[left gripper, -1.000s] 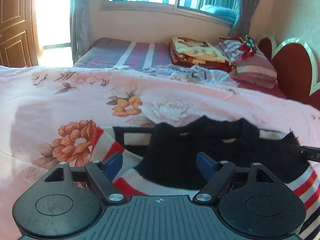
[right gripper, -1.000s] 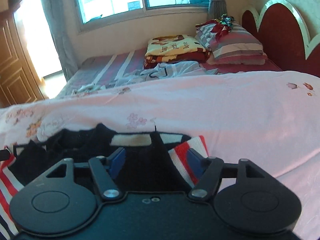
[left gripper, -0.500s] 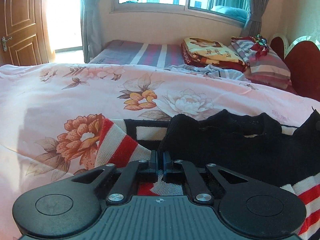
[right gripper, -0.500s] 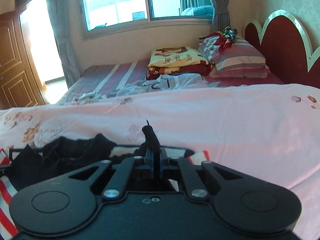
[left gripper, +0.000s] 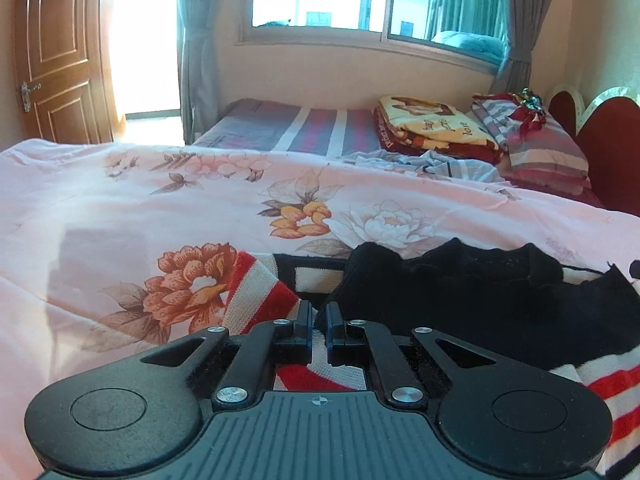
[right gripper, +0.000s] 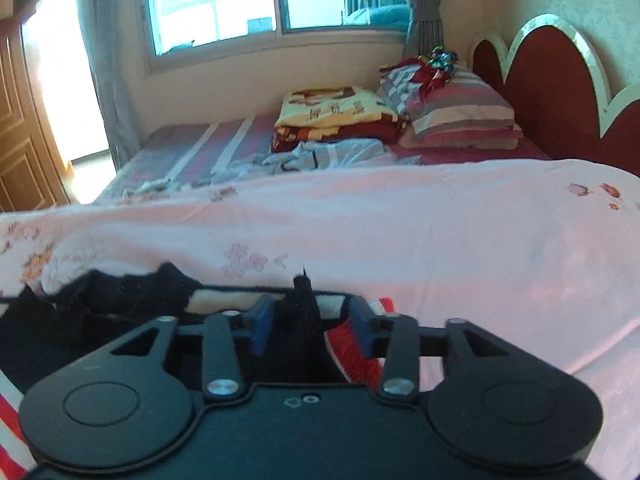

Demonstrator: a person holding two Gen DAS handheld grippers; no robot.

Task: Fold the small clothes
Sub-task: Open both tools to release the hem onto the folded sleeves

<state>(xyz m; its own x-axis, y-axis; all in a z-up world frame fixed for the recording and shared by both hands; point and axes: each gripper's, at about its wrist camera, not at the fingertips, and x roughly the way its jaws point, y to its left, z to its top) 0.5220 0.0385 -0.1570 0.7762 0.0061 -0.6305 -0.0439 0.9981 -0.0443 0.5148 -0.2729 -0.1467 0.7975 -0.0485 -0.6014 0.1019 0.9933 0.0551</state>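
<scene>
A small knitted garment, black with red and white stripes (left gripper: 472,300), lies on the pink floral bedspread (left gripper: 200,208). My left gripper (left gripper: 318,326) is shut on its striped edge near the left end. In the right wrist view the garment (right gripper: 120,312) shows its black part and a red striped corner. My right gripper (right gripper: 312,326) is open, its blue pads apart on either side of a raised black fold of the garment that stands between them.
Beyond the bedspread lies a striped mattress (left gripper: 300,128) with a folded yellow and red blanket (left gripper: 432,128), striped pillows (right gripper: 452,108) and a crumpled light cloth (right gripper: 320,156). A red headboard (right gripper: 552,84) stands at the right, a wooden door (left gripper: 56,52) at the left.
My right gripper has opened, letting go of the black fold, which still stands up. My left gripper stays shut on the striped edge and has lifted a little.
</scene>
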